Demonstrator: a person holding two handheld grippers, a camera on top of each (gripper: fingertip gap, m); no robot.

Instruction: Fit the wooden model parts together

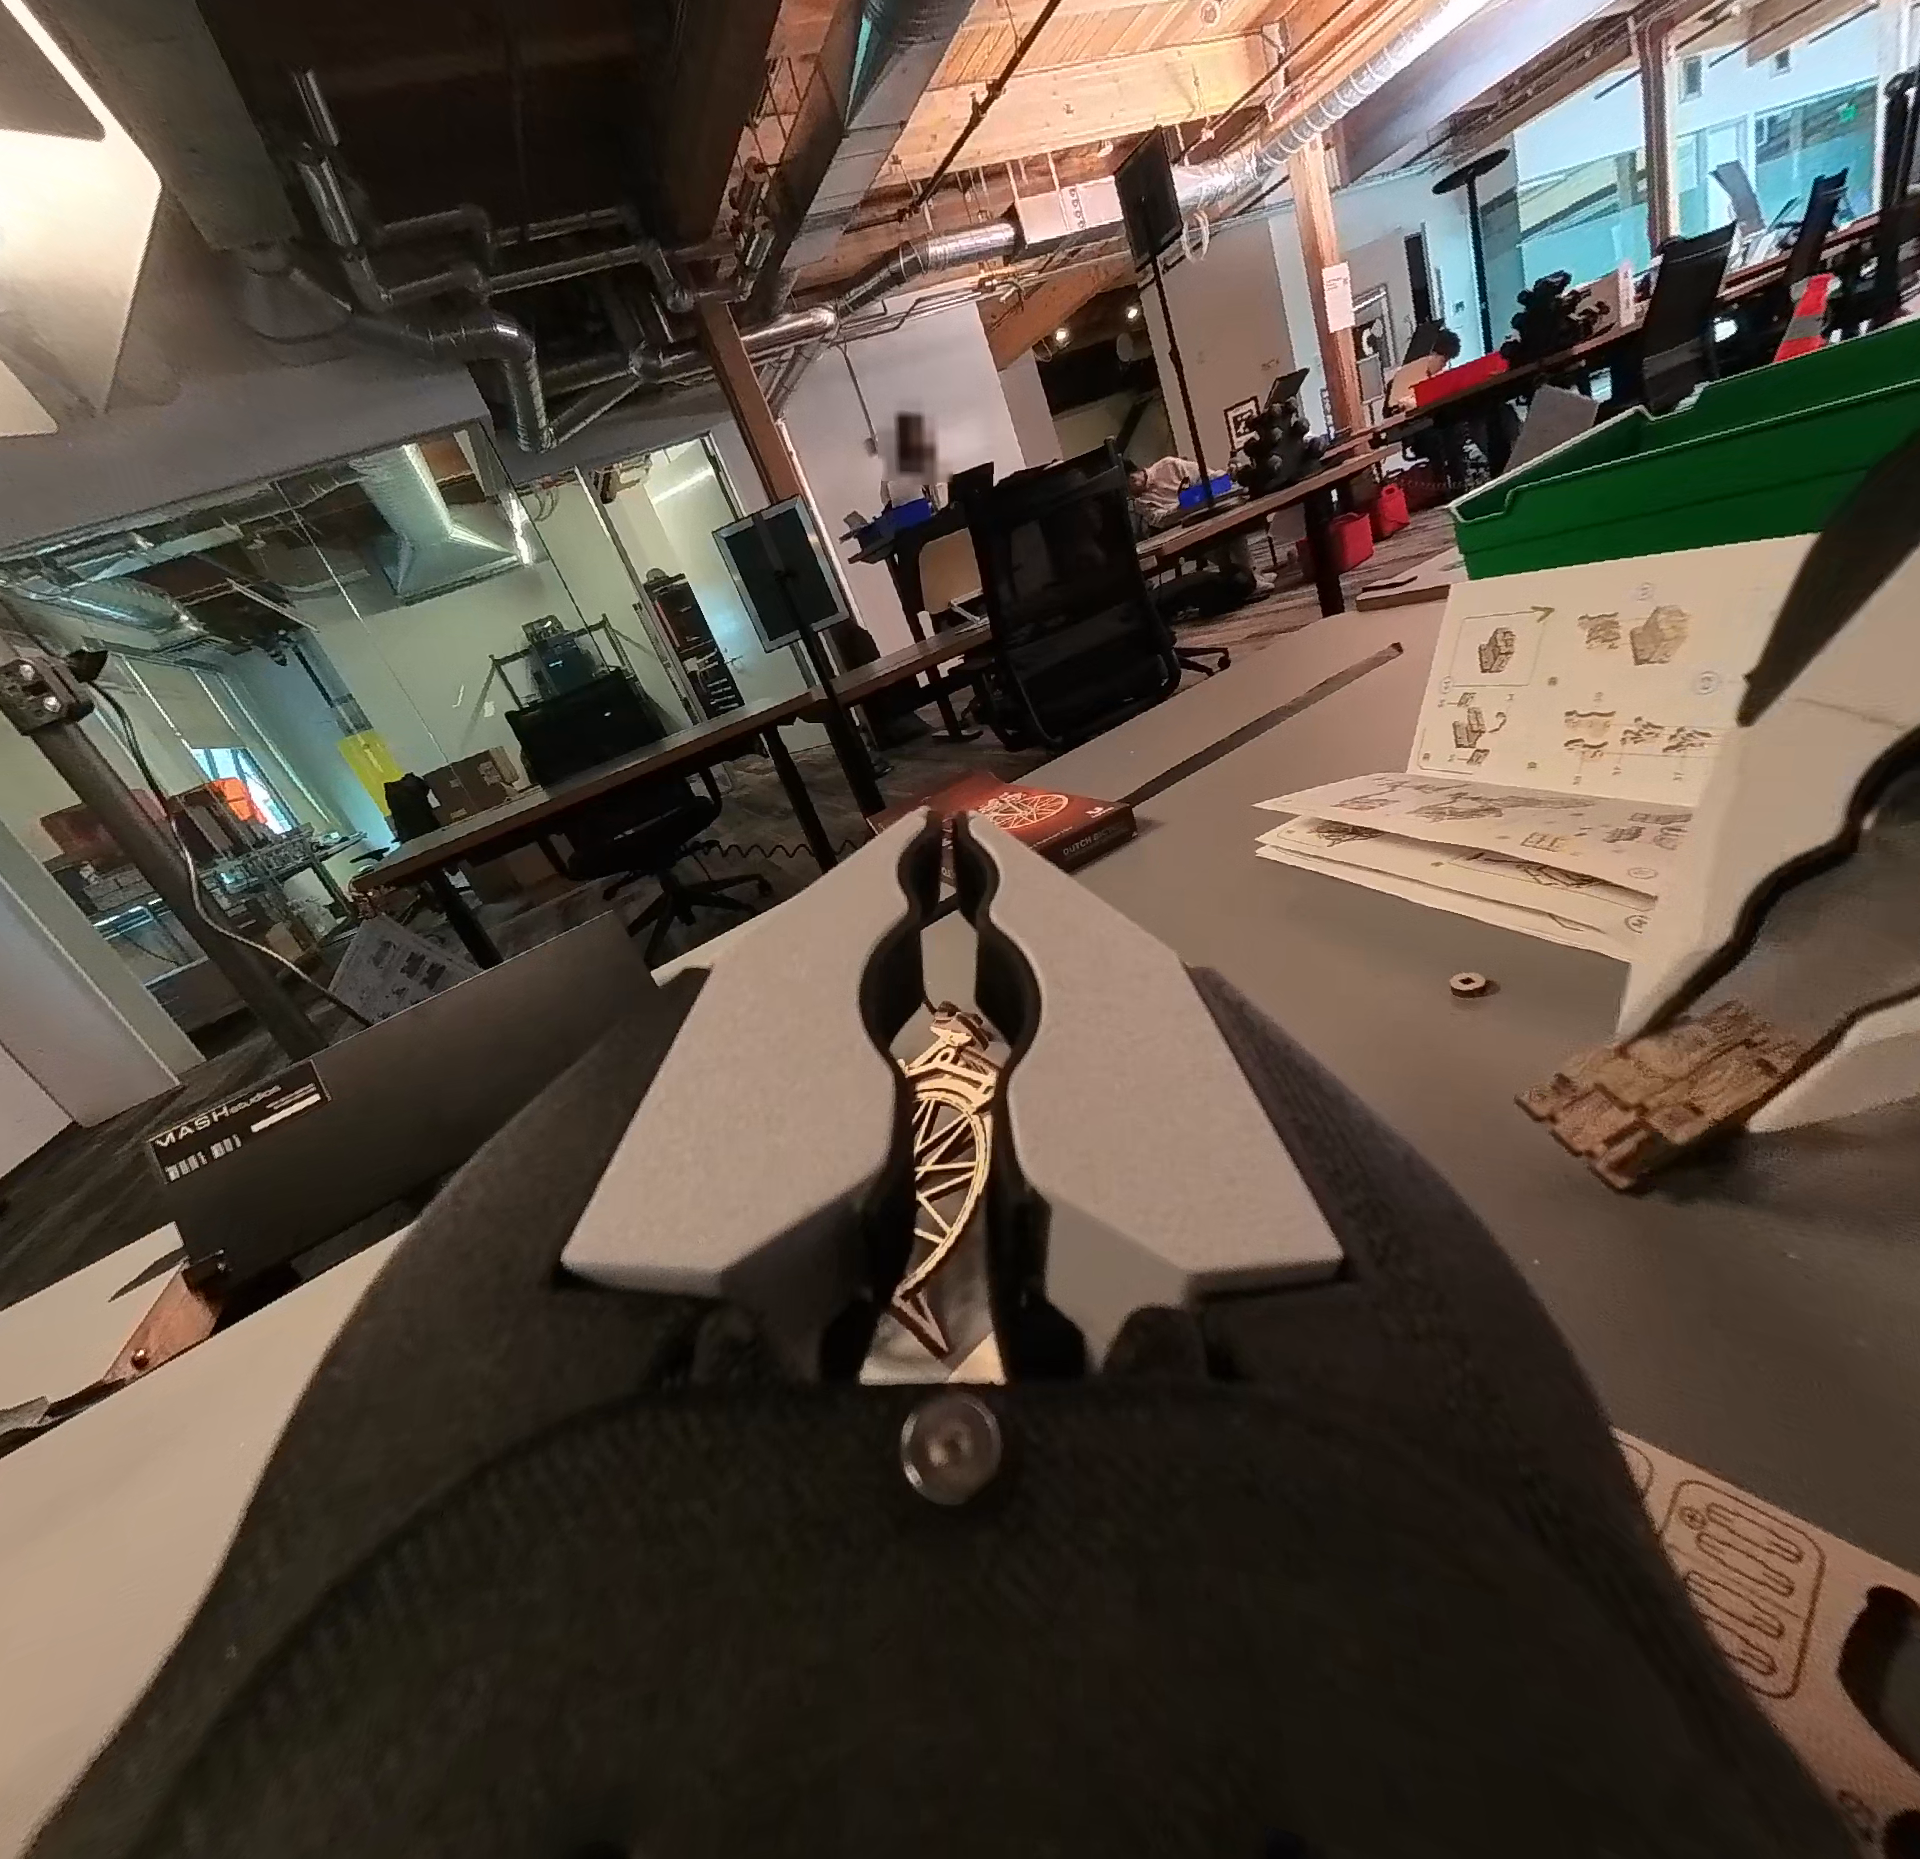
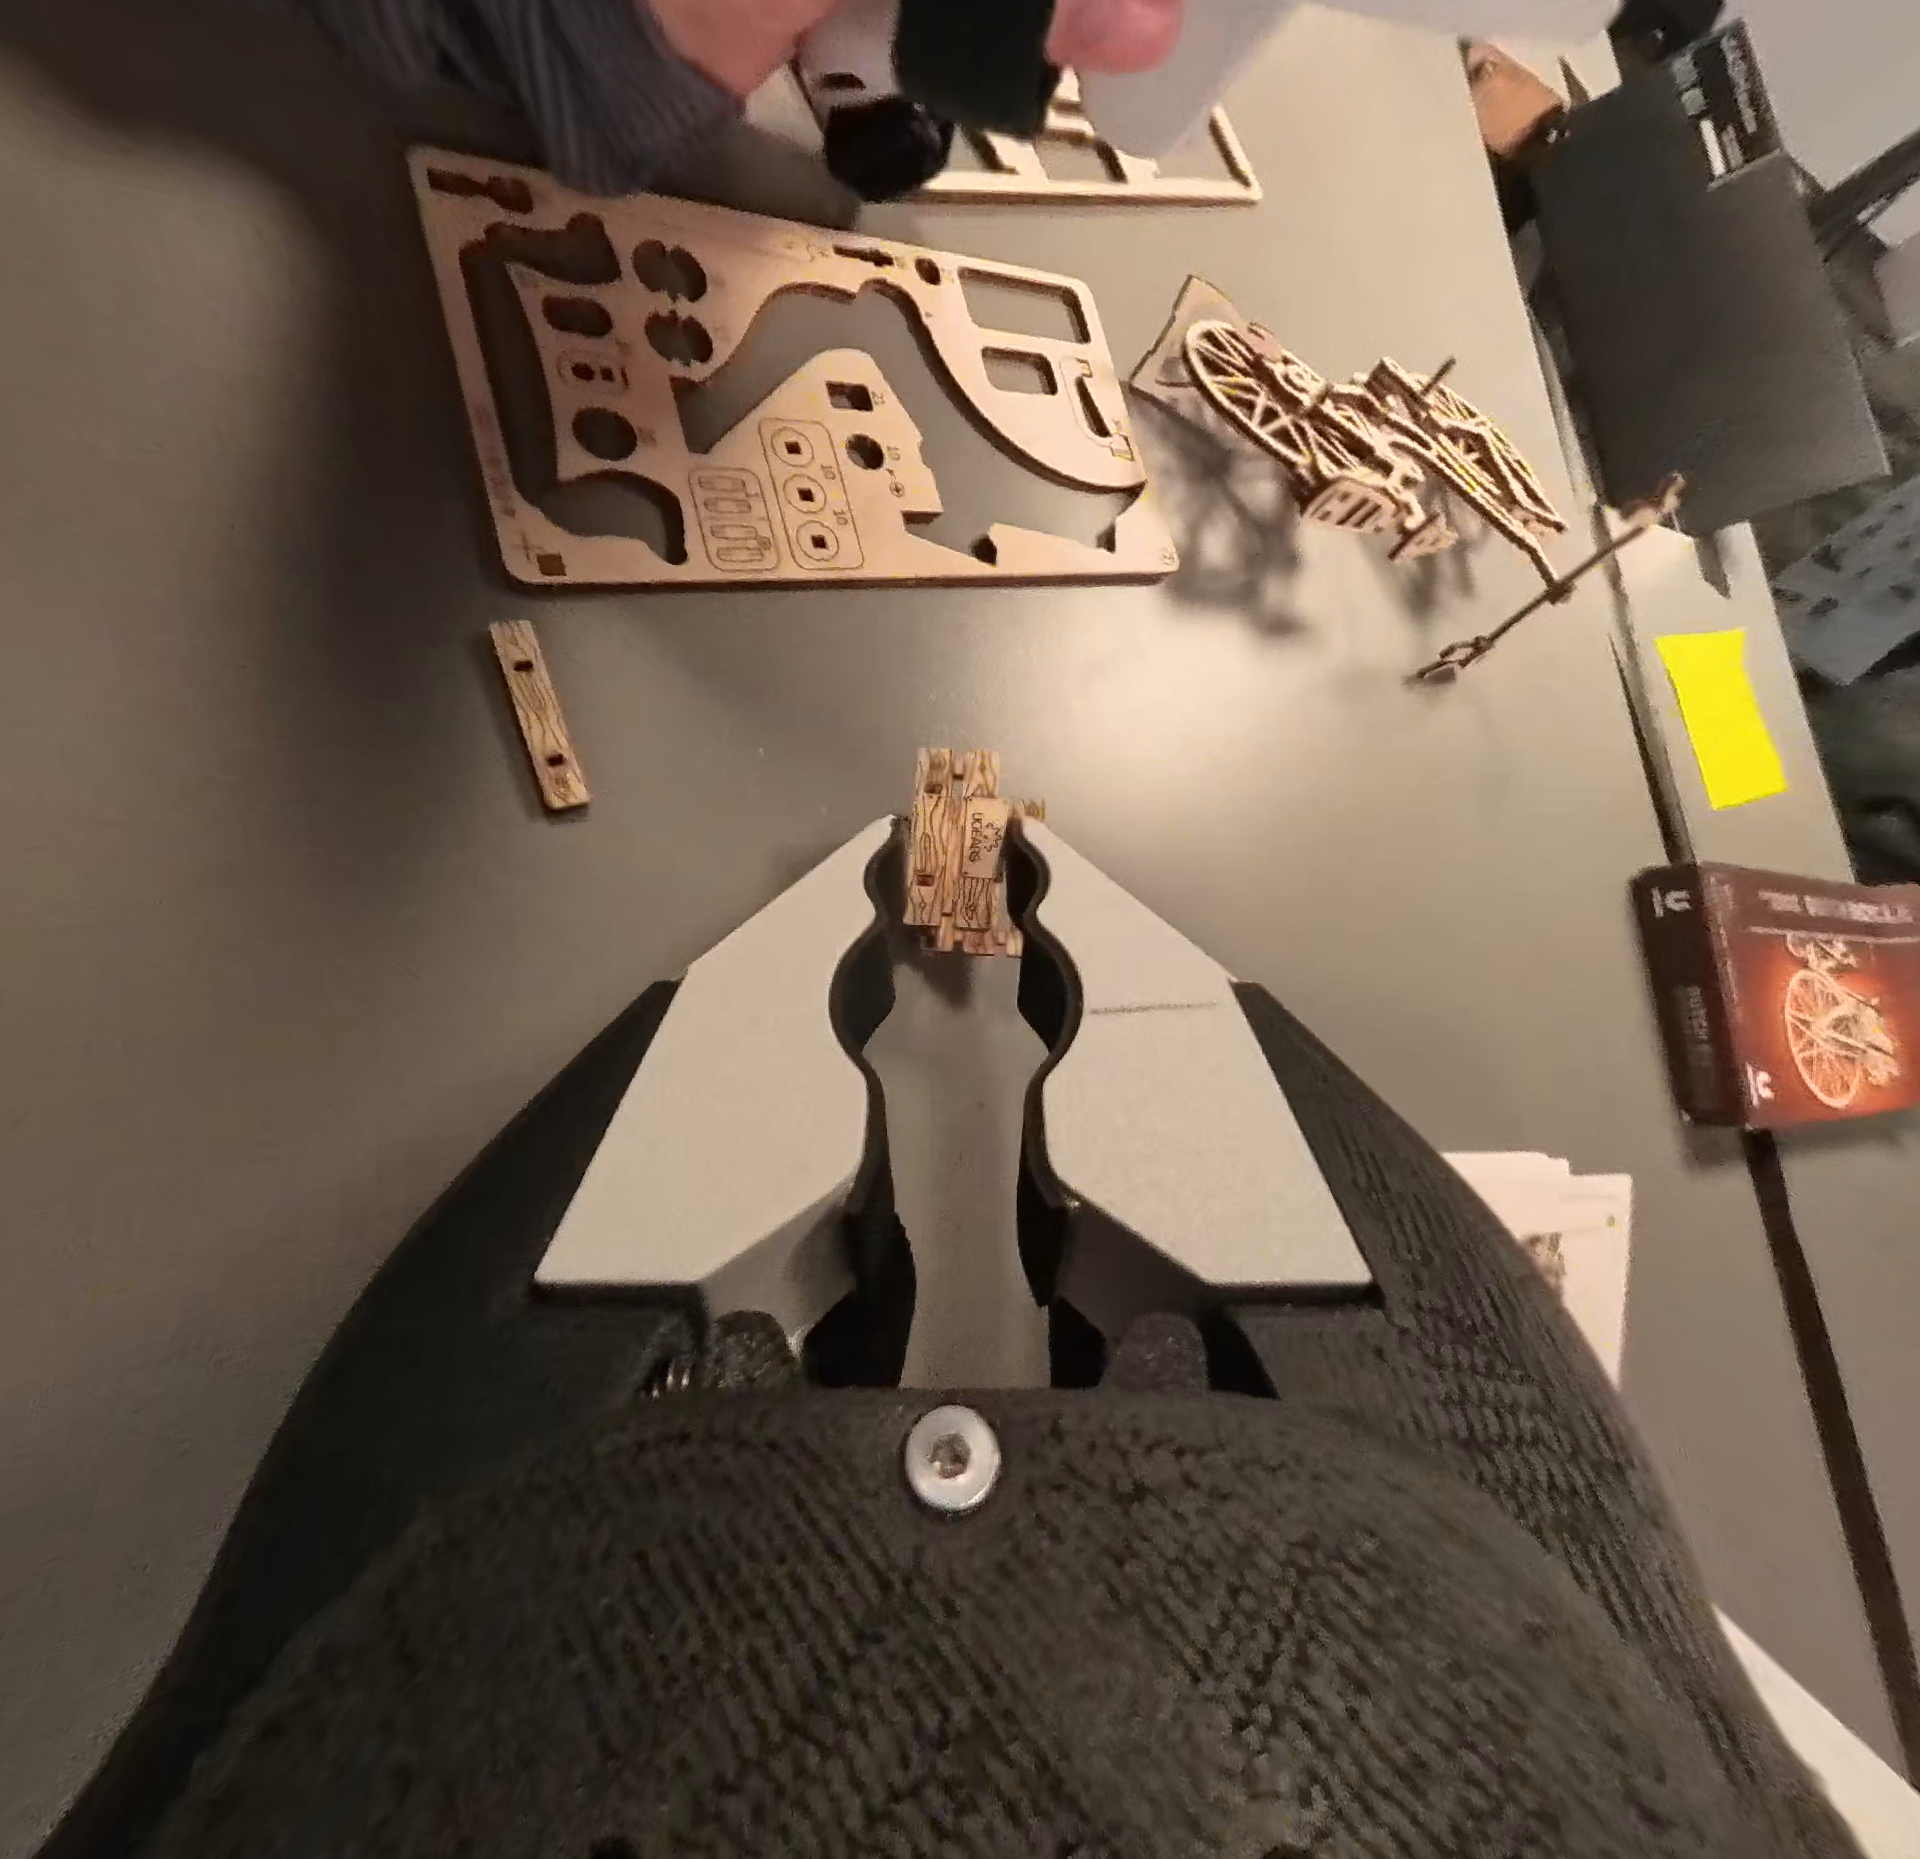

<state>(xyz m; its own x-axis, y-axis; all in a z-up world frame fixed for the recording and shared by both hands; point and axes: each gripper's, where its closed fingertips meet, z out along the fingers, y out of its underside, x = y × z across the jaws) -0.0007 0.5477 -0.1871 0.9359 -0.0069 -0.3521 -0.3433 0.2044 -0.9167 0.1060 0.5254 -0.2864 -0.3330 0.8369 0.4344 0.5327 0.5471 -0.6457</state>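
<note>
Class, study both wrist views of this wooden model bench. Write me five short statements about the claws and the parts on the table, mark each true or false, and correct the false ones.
1. The right claw grips a small wooden block assembly. True.
2. The left claw is wide open. False: its tips are closed together, with nothing visibly between them.
3. A loose wooden strip lies flat on the grey table. True.
4. The bicycle model sits inside the green bin. False: it stands on the table.
5. The punched parts sheet has empty cut-outs. True.

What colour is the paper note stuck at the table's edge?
Bright yellow note; the right wrist view shows it best.
</note>
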